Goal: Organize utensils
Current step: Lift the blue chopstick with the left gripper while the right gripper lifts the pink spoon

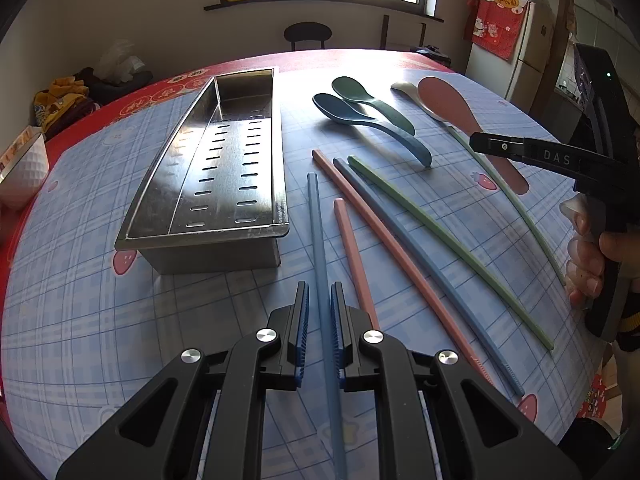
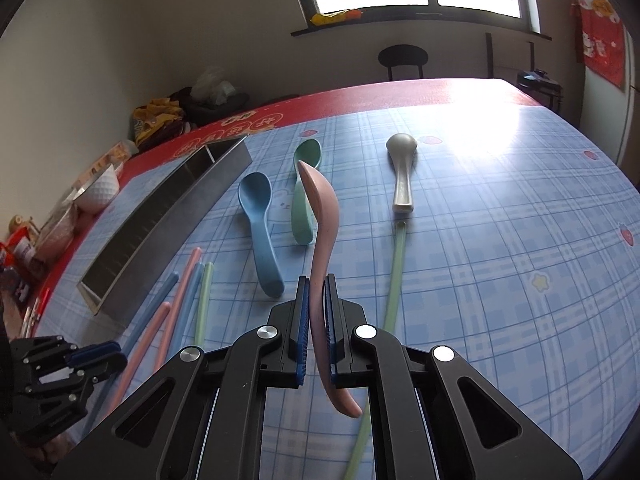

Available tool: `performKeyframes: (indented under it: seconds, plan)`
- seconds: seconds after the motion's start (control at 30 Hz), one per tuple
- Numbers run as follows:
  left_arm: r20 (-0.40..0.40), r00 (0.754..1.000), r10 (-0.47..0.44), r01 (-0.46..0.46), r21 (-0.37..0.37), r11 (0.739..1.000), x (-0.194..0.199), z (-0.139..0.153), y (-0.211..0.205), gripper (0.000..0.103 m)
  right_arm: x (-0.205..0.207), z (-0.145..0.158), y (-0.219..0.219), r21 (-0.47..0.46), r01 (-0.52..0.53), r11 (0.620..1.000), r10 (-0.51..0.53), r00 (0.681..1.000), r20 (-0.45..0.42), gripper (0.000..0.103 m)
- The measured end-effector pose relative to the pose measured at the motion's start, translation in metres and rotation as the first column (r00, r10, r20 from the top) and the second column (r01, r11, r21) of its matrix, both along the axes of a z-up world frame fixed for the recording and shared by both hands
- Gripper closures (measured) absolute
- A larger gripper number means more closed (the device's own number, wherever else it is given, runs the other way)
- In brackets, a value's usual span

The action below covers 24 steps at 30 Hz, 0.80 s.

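While clamped — pink spoon point(image 2: 320, 240), right gripper point(image 2: 318, 304).

Your left gripper point(image 1: 319, 300) covers the near stretch of the blue chopstick point(image 1: 314, 224) it clamps, and that stick runs off the left wrist view's bottom edge. Toward the table's right edge, your right gripper point(image 1: 478, 144) hides the middle of the pink spoon point(image 1: 444, 100); your hand point(image 1: 586, 264) is cut by the frame's rim. A cream spoon point(image 1: 404, 87) sits mostly behind the pink bowl. In the right wrist view, the metal tray point(image 2: 168, 224) shows only its side wall, its inside unreadable. The green chopstick point(image 2: 396, 272) passes under the gripper body. Clutter point(image 2: 48, 232) along the table's left edge is too blurred to name.
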State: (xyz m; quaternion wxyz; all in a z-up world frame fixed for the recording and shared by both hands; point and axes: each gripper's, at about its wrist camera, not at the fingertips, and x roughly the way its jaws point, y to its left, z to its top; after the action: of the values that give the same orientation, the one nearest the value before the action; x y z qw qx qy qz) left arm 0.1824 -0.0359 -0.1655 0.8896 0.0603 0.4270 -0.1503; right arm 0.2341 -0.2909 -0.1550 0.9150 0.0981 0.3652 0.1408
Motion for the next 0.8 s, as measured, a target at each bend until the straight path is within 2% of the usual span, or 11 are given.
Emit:
performKeyframes:
  seconds: [0.1, 0.27, 0.33, 0.37, 0.5, 0.8]
  plan:
    - [0.001, 1.000, 0.004, -0.004, -0.001, 1.000, 0.000, 0.000, 0.000, 0.092, 0.000, 0.000, -0.004, 0.030, -0.003, 1.000, 0.003, 1.000, 0.002, 0.096]
    - [0.003, 1.000, 0.005, -0.005, 0.000, 1.000, 0.000, 0.000, 0.000, 0.092, -0.002, 0.002, -0.002, 0.027, -0.016, 0.999, 0.016, 1.000, 0.018, 0.096]
    - [0.006, 1.000, 0.004, -0.004, 0.004, 1.000, -0.001, 0.000, 0.000, 0.093, -0.003, 0.003, -0.004, 0.041, -0.014, 0.999, 0.013, 1.000, 0.022, 0.096]
    - [0.008, 1.000, 0.000, 0.000, 0.008, 1.000, -0.002, 0.000, -0.001, 0.096, -0.003, 0.002, -0.006, 0.050, -0.011, 0.999, 0.010, 1.000, 0.023, 0.096]
    - [0.015, 1.000, -0.011, 0.011, 0.022, 1.000, -0.004, 0.000, -0.003, 0.097, -0.005, 0.002, -0.010, 0.074, -0.005, 0.997, 0.002, 1.000, 0.030, 0.096]
    - [-0.028, 0.999, -0.016, 0.013, -0.104, 0.995, -0.002, 0.008, 0.016, 0.097, -0.007, 0.003, -0.011, 0.079, -0.016, 0.997, 0.013, 0.999, 0.042, 0.096]
